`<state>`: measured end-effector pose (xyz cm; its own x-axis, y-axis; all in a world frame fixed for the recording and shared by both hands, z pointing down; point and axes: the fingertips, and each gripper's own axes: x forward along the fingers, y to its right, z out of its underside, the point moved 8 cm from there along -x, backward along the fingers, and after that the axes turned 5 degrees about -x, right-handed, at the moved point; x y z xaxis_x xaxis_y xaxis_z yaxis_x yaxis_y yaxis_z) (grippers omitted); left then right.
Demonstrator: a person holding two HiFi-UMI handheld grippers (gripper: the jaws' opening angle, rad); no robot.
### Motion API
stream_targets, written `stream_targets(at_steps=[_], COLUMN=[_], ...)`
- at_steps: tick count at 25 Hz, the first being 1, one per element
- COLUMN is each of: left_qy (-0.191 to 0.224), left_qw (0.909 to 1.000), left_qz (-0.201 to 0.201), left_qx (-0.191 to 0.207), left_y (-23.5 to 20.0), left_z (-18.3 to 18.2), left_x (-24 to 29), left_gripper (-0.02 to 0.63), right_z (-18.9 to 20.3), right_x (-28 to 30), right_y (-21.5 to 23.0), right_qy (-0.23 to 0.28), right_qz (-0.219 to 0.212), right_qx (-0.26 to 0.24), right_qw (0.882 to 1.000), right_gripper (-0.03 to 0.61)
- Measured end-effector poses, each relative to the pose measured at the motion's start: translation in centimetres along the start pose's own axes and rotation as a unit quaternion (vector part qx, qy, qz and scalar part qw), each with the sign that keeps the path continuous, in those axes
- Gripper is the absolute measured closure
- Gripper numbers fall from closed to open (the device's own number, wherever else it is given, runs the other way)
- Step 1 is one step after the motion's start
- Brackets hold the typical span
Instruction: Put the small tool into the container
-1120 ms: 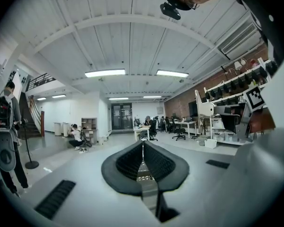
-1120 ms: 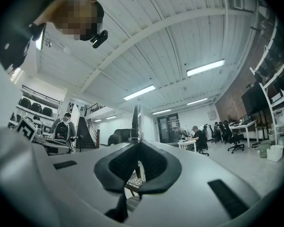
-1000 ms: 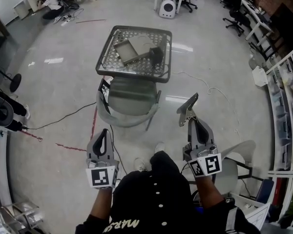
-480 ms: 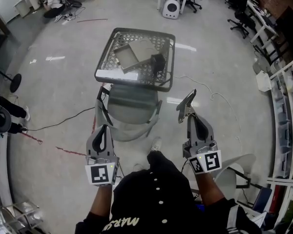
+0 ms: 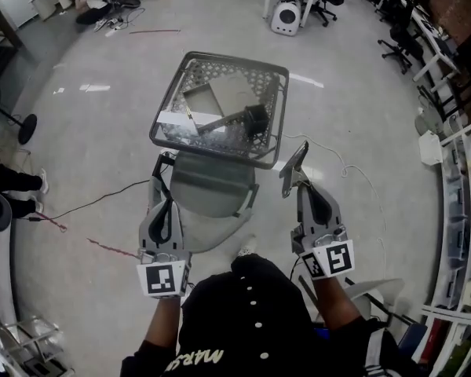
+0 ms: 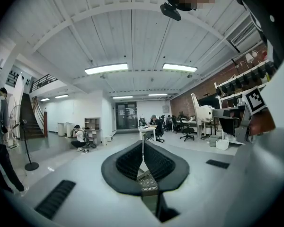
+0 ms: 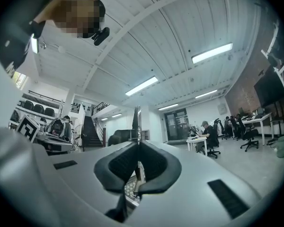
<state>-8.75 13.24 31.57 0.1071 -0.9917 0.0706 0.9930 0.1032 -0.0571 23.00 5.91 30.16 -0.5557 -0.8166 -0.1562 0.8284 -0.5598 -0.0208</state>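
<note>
Right gripper tight on small tool, nearer container than before; left gripper closed, empty.

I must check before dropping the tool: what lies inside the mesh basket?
A flat grey box and a small black block lie in the mesh basket. Anything beneath them is covered.

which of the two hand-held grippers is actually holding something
The right hand-held gripper: its jaws are shut on a flat metal tool that sticks out toward the mesh basket. The left hand-held gripper has its jaws together, nothing between them.
</note>
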Motion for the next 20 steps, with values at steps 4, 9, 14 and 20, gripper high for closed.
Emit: stream_targets(at_steps=[4,9,14,20], left_qy=[-0.004,-0.01,-0.014,-0.035], left_qw=[0.9999,0.9995,0.9994,0.9988], left_qz=[-0.013,-0.026,-0.032,-0.034], left_qx=[0.001,0.016,0.009,0.004], left_y=[0.6,1.0,1.1,-0.3], left_z=[-0.1,0.0,-0.1,0.1], left_x=[3.0,5.7,7.3,8.7], left_gripper=[0.581,0.581,0.581,0.581], right_z=[0.5,1.3,2.3,3.3], right_x=[2.6,5.0,7.2,9.9], right_y=[2.6,4.8,6.0,5.5], right_qy=[-0.002,-0.006,-0.019,-0.033], right_qz=[-0.013,-0.03,-0.047,-0.059], right_qx=[0.002,0.002,0.005,0.008], right_qw=[1.0,1.0,0.999,0.998], right_gripper=[0.558,0.558,0.558,0.558])
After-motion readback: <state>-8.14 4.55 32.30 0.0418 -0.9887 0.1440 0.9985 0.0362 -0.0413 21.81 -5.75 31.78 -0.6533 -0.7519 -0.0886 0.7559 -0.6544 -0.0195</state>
